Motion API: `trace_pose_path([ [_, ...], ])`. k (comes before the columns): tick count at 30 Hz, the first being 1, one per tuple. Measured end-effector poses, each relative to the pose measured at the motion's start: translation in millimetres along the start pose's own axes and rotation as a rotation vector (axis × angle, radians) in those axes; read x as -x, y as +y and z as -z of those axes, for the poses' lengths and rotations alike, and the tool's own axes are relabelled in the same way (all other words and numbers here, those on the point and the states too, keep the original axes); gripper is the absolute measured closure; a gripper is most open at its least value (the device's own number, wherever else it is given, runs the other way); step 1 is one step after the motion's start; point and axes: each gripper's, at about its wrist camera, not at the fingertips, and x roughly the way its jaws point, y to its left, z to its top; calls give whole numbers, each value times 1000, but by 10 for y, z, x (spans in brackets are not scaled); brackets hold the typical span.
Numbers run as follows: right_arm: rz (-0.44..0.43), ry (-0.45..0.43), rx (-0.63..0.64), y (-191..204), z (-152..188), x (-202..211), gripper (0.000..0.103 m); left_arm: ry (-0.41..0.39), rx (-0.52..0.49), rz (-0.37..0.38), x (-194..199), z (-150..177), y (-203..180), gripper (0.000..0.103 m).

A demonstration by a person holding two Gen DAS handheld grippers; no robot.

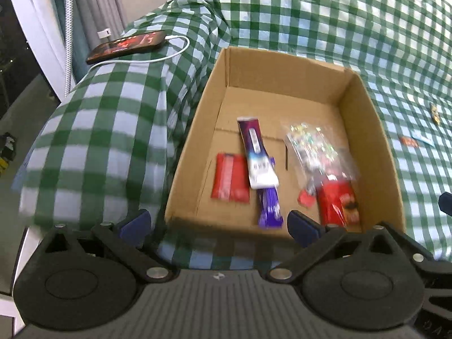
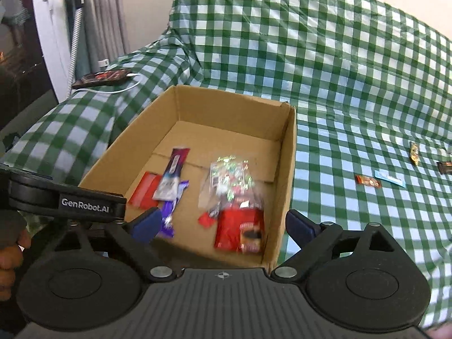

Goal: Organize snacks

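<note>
An open cardboard box (image 1: 364, 130) (image 2: 286, 169) sits on a green checked cloth. Inside it lie a red packet (image 1: 230, 180), a white and purple bar (image 1: 255, 155), a purple bar (image 1: 269, 206), a clear bag of candy (image 1: 313, 147) and a red pouch (image 1: 337, 203) (image 2: 240, 231). My left gripper (image 1: 219, 224) is open over the box's near edge and holds nothing. My right gripper (image 2: 223, 223) is open over the near right corner, also holding nothing. Loose snacks lie on the cloth to the right: an orange bar (image 2: 368, 181), a light blue packet (image 2: 389, 178) and a yellow-brown one (image 2: 414, 154).
A phone (image 1: 127, 45) (image 2: 101, 77) with a white charging cable lies on the cloth-covered armrest at the back left. The left gripper's body (image 2: 84, 200) and a hand (image 2: 8, 251) show at the left of the right wrist view. Curtains hang behind.
</note>
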Motion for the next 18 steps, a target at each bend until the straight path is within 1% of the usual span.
trace_pose_path([
  [2,5,-11,7,18,84,169,6,-11,-6,2,139,106,-10,0],
  [4,9,-21,17,82,160,309,5,-42,-15,-3,310,226,-16,0],
  [8,24,-52,35,147,247,530,4,-96,-37,-3,552,353,-69,0],
  [13,38,-104,27,147,314,768,2,-162,-44,-6,819,444,-110,0],
  [18,38,-127,21,149,407,948,2,-194,-39,-11,1003,554,-126,0],
])
